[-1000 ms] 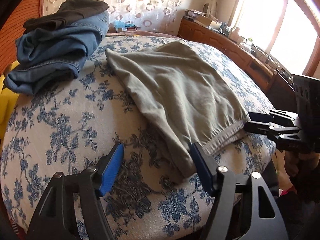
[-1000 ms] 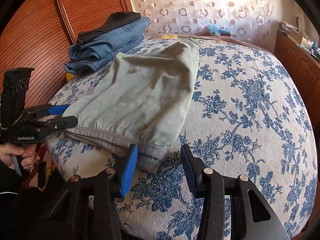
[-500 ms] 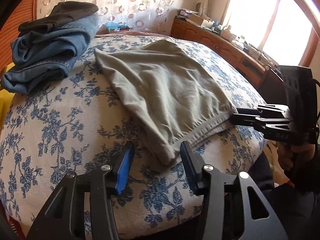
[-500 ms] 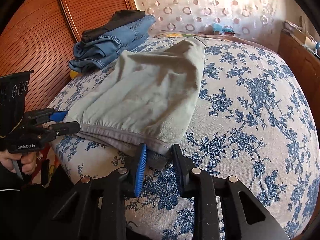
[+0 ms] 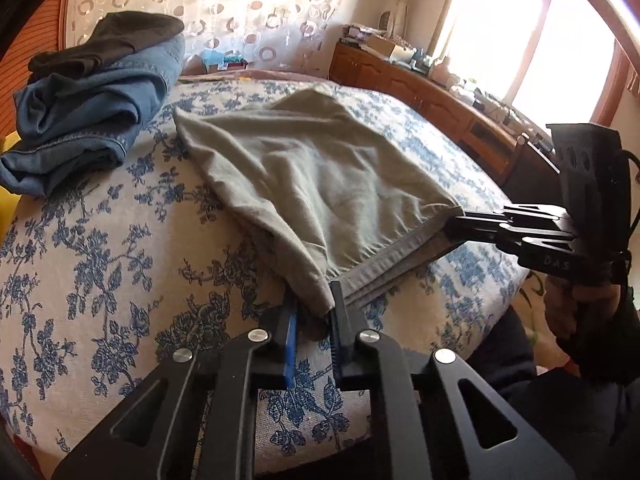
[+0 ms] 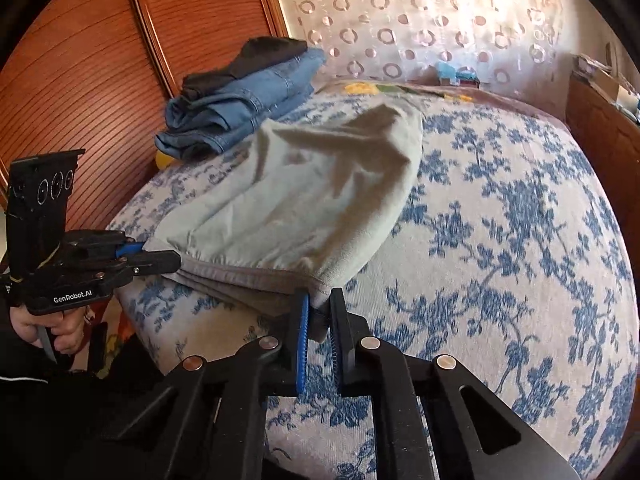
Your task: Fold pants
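Grey-green pants lie folded lengthwise on the blue-flowered bed cover, banded edge nearest me. My left gripper is closing on the left corner of that edge, with cloth pinched between its pads. Seen from the right wrist, my right gripper is closing on the opposite corner of the pants, cloth likewise squeezed between its pads. Each gripper shows in the other's view: the right gripper at the right, the left gripper at the left. A hand holds each handle.
Folded blue jeans with a black garment on top sit at the bed's far left corner. A ribbed wooden panel stands behind them. A wooden cabinet with clutter runs under the window on the right.
Both grippers moved in onto the near corners of the pants and their jaws narrowed from wide apart to pinching the cloth. The near edge now looks slightly raised.
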{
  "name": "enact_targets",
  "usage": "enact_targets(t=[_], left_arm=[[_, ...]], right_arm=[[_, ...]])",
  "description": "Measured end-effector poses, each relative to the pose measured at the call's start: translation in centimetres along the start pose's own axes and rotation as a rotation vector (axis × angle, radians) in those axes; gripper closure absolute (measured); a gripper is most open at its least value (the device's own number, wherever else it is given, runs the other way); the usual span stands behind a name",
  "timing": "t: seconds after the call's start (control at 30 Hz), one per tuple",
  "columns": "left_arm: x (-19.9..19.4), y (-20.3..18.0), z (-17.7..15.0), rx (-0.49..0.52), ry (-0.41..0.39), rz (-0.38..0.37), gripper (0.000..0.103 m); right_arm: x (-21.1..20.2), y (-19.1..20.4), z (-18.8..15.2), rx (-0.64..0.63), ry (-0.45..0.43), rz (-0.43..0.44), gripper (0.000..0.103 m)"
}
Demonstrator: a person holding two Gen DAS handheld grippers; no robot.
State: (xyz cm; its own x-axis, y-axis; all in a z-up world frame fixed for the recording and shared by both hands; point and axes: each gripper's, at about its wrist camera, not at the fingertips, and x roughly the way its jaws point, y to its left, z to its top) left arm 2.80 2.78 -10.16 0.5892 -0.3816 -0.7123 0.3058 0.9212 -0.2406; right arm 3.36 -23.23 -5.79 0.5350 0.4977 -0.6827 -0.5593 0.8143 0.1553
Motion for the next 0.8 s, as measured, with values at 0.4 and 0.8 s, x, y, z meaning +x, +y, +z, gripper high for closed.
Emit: enact_targets(t=[0.4, 0.8], left_arm=[[-0.2, 1.5, 4.2, 0.004, -0.089, 0.023, 0.09], [1.2, 3.1, 9.6, 0.033, -0.143, 0.064, 0.09]], right_arm=[[-0.3, -0.2, 4.3, -0.025, -0.103, -0.016, 0.094], [2.4, -1.8, 8.5, -0.011, -0.144, -0.05, 0.094]])
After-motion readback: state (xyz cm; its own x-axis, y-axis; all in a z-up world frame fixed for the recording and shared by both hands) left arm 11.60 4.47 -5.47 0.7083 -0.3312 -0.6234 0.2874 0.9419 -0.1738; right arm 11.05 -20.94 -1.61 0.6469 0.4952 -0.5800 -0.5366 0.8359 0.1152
